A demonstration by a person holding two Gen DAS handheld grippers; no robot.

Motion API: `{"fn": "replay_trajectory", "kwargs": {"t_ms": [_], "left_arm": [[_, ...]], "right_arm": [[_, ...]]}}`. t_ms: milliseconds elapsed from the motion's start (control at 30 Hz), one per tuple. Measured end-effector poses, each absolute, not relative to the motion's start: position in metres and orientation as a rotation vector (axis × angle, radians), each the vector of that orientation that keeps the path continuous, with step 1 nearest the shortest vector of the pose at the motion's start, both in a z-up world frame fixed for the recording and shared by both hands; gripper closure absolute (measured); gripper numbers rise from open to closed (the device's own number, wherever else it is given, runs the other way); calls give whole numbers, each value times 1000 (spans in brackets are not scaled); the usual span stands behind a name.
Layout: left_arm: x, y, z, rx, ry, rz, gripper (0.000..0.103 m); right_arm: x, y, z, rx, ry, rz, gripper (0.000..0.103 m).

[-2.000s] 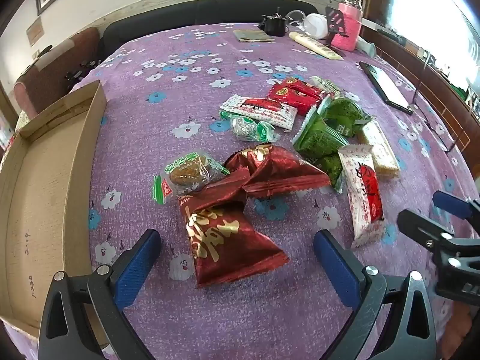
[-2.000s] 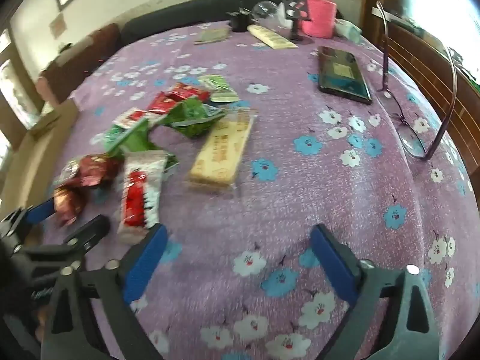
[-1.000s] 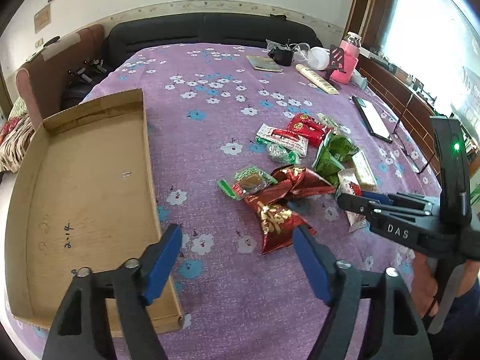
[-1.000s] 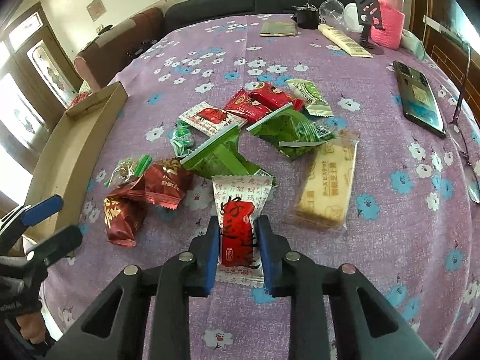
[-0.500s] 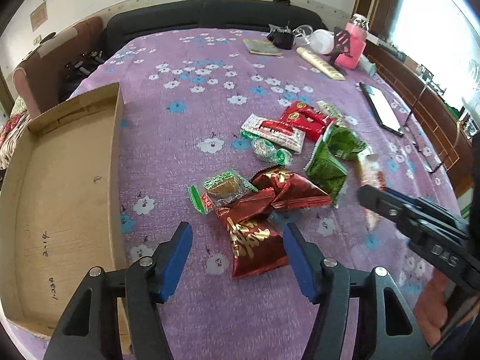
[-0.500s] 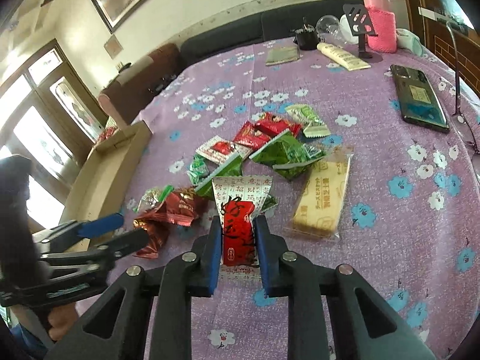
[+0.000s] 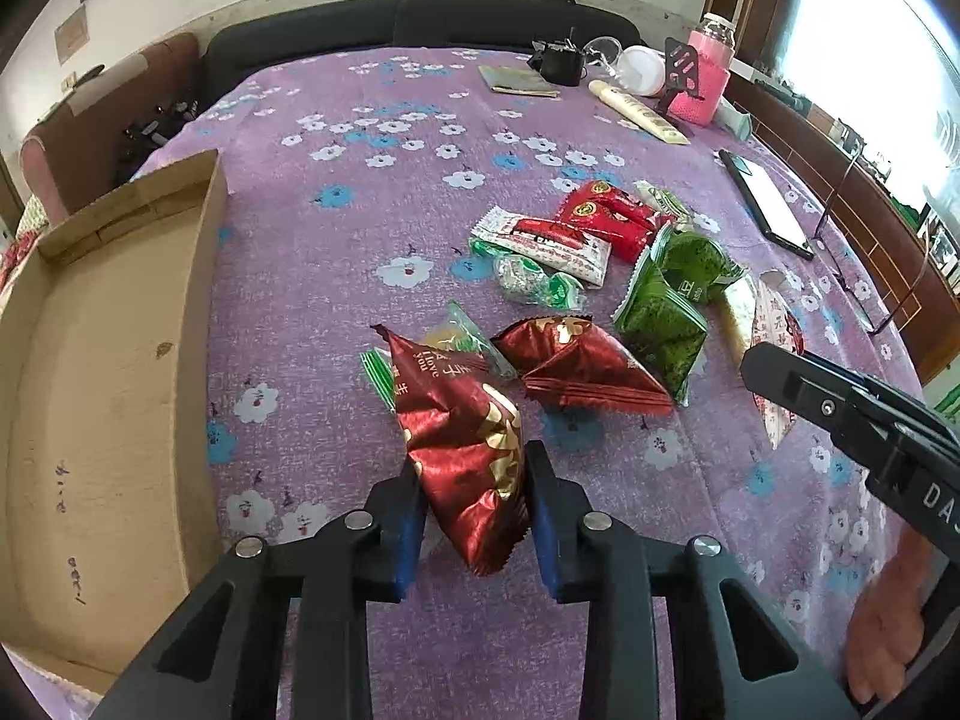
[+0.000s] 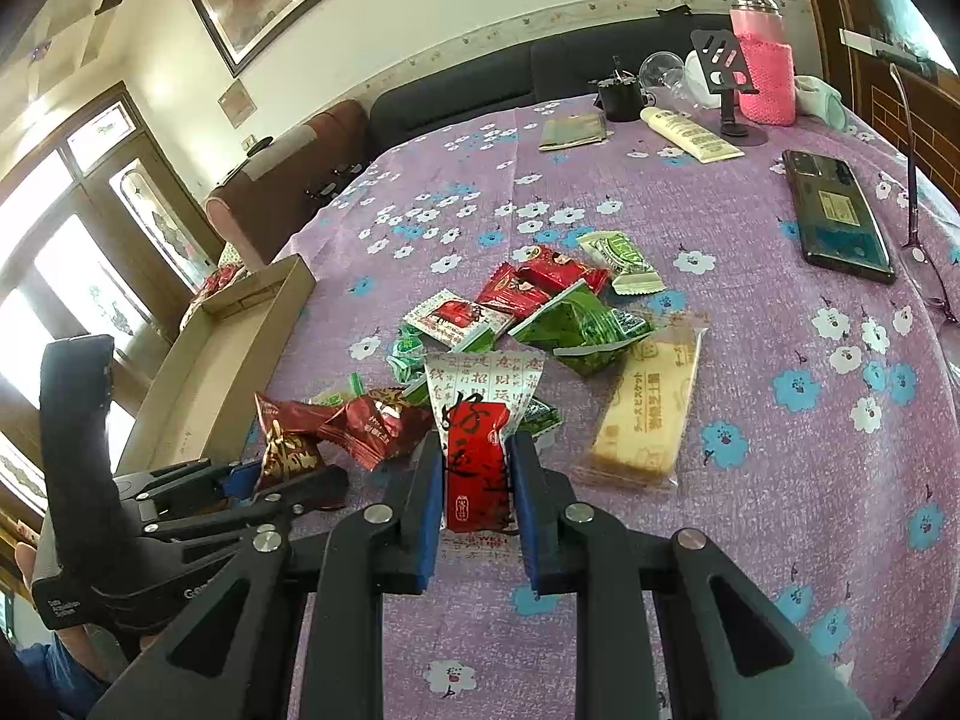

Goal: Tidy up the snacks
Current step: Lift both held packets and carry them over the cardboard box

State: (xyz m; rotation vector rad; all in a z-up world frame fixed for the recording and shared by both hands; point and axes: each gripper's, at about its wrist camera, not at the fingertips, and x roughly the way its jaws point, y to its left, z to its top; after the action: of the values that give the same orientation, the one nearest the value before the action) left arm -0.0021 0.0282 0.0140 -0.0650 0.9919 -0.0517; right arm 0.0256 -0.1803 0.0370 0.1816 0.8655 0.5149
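My left gripper (image 7: 474, 498) is shut on a dark red foil snack bag (image 7: 462, 438), lifted off the purple floral tablecloth. My right gripper (image 8: 477, 495) is shut on a white packet with a red label (image 8: 480, 438), held above the table. It also shows in the left wrist view (image 7: 774, 330) behind the right gripper's finger (image 7: 798, 384). A pile of snacks lies on the table: a second red foil bag (image 7: 576, 360), green packets (image 7: 666, 318), red packets (image 7: 612, 216) and a yellow biscuit bar (image 8: 648, 408). An open cardboard box (image 7: 102, 390) sits at the left.
A black phone (image 8: 840, 216) and glasses (image 8: 924, 192) lie at the right. A pink bottle (image 8: 762, 78), phone stand, cream tube (image 8: 690, 135), booklet and black cup stand at the far edge. A sofa and chair lie beyond the table.
My left gripper has closed on the dark red foil bag and lifted it. My right gripper has kept its hold on the white packet and raised it higher.
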Motion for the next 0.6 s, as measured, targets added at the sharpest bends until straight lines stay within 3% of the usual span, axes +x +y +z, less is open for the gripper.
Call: {"fn": "replay_trajectory", "kwargs": {"t_ms": [600], "left_arm": [[-29, 49, 49, -63, 859, -58, 76]], "right_arm": [[10, -134, 51, -203, 827, 297, 82]]}}
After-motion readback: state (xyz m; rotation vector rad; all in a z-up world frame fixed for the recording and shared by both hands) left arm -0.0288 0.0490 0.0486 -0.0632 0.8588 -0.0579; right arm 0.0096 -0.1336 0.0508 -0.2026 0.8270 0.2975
